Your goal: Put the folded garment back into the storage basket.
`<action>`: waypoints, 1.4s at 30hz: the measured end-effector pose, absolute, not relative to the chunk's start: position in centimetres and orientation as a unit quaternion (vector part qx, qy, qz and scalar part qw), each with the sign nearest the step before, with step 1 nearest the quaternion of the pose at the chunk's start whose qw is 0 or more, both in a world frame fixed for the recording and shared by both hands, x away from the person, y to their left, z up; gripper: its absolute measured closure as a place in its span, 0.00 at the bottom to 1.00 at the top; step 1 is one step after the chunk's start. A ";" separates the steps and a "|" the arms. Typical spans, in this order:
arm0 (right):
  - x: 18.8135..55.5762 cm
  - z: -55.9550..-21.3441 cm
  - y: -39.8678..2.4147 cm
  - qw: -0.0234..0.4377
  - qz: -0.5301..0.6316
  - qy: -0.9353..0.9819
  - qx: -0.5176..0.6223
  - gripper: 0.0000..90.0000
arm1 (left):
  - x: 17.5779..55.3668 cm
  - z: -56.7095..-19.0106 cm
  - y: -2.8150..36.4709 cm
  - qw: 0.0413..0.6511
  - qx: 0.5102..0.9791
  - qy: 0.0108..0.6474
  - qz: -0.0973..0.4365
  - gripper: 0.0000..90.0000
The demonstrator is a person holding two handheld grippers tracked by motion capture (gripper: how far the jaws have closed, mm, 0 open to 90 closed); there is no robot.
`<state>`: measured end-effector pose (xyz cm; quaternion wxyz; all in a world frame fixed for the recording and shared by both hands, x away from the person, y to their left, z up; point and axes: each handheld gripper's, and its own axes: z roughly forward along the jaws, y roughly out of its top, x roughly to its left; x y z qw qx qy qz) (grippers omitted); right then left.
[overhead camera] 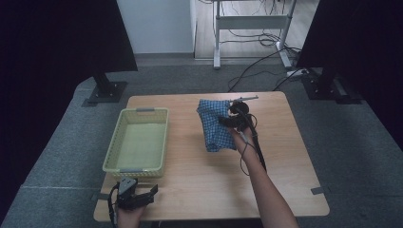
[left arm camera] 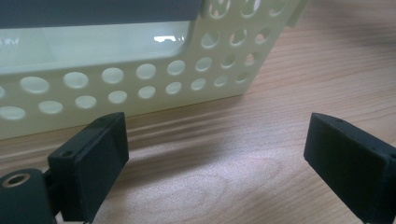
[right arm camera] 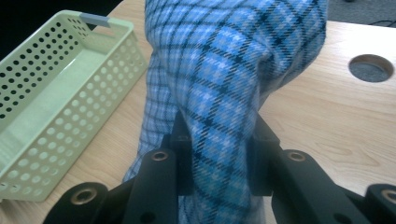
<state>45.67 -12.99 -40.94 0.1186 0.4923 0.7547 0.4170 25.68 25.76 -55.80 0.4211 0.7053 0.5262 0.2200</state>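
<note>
Pinching a fold of blue checked cloth [right arm camera: 219,70], right gripper [right arm camera: 218,158] fingers [right arm camera: 180,149] flank it.

Right claw [overhead camera: 236,115] grips blue checked cloth [overhead camera: 214,124]; basket [overhead camera: 138,141] left.
</note>
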 end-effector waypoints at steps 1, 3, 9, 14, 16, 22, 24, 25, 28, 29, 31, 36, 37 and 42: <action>45.7 -40.9 -12.7 0.118 0.417 0.755 0.492 0.78 | 25.7 -55.8 25.7 0.420 0.705 0.526 0.221 0.07; 45.8 -40.8 -12.2 0.116 0.418 0.757 0.489 0.78 | 25.7 -55.8 25.7 0.420 0.706 0.526 0.221 0.07; 45.9 -40.6 -10.5 0.110 0.418 0.763 0.480 0.78 | 25.7 -55.8 25.8 0.421 0.706 0.526 0.219 0.07; 46.1 -40.4 -9.2 0.105 0.421 0.766 0.473 0.78 | 25.7 -55.8 25.7 0.420 0.707 0.525 0.219 0.08; 46.1 -40.4 -8.6 0.104 0.422 0.767 0.473 0.78 | 25.7 -55.8 25.7 0.421 0.707 0.524 0.219 0.08; 46.3 -40.2 -6.7 0.096 0.421 0.773 0.465 0.78 | 25.7 -55.8 25.7 0.420 0.708 0.524 0.219 0.08; 46.3 -40.2 -6.1 0.092 0.424 0.774 0.462 0.78 | 25.7 -55.8 25.7 0.420 0.708 0.524 0.217 0.08; 46.3 -40.2 -5.8 0.090 0.424 0.775 0.460 0.78 | 25.7 -55.8 25.7 0.420 0.708 0.525 0.218 0.08; 46.4 -40.0 -4.5 0.087 0.424 0.780 0.451 0.78 | 25.7 -55.8 25.7 0.419 0.708 0.525 0.218 0.08; 46.4 -40.0 -4.5 0.087 0.424 0.780 0.451 0.78 | 25.7 -55.8 25.7 0.421 0.708 0.524 0.218 0.08; 46.4 -40.0 -4.0 0.086 0.423 0.782 0.450 0.78 | 25.7 -55.8 25.7 0.420 0.708 0.524 0.217 0.08; 46.5 -39.8 -2.5 0.080 0.424 0.785 0.444 0.78 | 25.7 -55.8 25.7 0.421 0.709 0.523 0.216 0.08; 46.5 -39.8 -2.2 0.078 0.425 0.786 0.442 0.78 | 25.7 -55.8 25.7 0.419 0.709 0.524 0.216 0.08; 46.4 -39.7 -0.5 0.072 0.425 0.792 0.432 0.78 | 25.7 -55.8 25.7 0.421 0.710 0.523 0.213 0.08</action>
